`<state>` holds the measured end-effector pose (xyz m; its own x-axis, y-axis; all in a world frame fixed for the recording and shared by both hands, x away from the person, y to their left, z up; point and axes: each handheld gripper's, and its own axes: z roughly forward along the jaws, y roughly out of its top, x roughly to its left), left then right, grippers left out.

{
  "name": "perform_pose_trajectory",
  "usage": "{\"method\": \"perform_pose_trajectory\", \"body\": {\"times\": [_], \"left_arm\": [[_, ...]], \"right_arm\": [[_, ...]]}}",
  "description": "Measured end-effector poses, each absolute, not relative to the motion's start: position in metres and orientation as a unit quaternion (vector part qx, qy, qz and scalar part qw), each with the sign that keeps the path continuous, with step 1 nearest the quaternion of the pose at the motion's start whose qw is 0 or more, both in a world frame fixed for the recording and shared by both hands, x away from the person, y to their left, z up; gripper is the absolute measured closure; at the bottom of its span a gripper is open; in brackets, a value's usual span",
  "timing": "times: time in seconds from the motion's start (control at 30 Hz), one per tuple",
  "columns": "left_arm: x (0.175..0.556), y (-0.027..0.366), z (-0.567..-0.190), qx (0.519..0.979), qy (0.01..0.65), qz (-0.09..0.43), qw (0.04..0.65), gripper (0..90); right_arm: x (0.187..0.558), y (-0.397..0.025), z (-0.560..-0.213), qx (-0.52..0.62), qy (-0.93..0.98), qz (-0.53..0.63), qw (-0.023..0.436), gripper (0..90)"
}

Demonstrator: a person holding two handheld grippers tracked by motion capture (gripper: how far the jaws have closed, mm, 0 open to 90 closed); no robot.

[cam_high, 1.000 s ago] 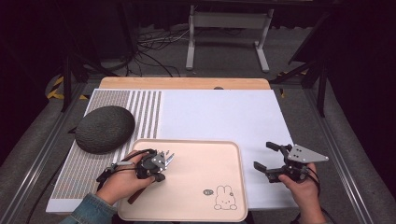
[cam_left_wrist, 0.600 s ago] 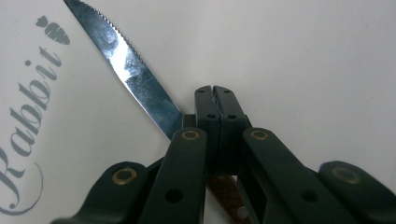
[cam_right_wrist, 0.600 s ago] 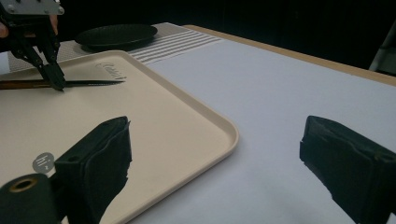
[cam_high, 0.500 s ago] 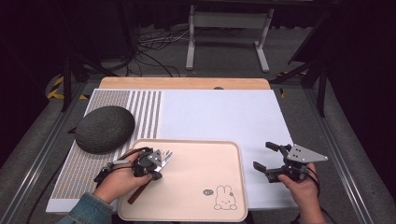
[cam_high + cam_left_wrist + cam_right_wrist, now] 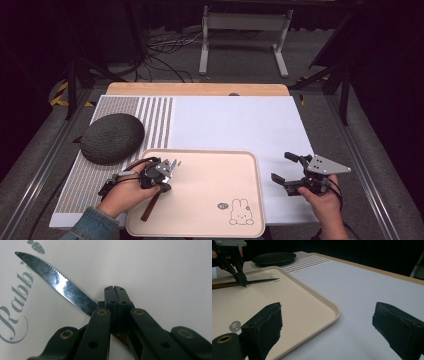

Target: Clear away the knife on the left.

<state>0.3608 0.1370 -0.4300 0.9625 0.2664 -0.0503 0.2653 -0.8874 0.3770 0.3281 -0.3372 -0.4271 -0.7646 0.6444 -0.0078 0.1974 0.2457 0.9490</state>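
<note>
A knife with a serrated steel blade [image 5: 55,280] and a brown handle [image 5: 150,209] lies flat on the beige tray [image 5: 215,175], near its left side. My left gripper [image 5: 162,188] points down onto it. Its jaws are shut together [image 5: 115,287] and cross over the knife where blade meets handle, with nothing visibly pinched between them. From the right gripper view, that gripper's tip [image 5: 243,284] touches the knife [image 5: 262,280]. My right gripper [image 5: 284,167] hovers open over the white mat to the right of the tray, its pads [image 5: 268,320] wide apart and empty.
A dark grey domed oval object [image 5: 112,137] rests on the striped placemat [image 5: 150,115] left of the tray. The white mat [image 5: 235,120] spreads behind and right of the tray. The tray has a printed rabbit [image 5: 241,212] near its front edge.
My left gripper has shifted a little toward the near left over the tray, and the brown handle now shows below it. The right gripper has stayed put.
</note>
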Motion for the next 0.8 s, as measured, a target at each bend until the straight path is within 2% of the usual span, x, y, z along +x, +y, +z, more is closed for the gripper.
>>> {"method": "perform_pose_trajectory", "body": {"times": [0.8], "left_arm": [[0.360, 0.156, -0.431, 0.966, 0.166, 0.007, 0.198, 90.0]], "right_arm": [[0.329, -0.335, -0.428, 0.274, 0.766, 0.545, 0.201, 9.5]]}}
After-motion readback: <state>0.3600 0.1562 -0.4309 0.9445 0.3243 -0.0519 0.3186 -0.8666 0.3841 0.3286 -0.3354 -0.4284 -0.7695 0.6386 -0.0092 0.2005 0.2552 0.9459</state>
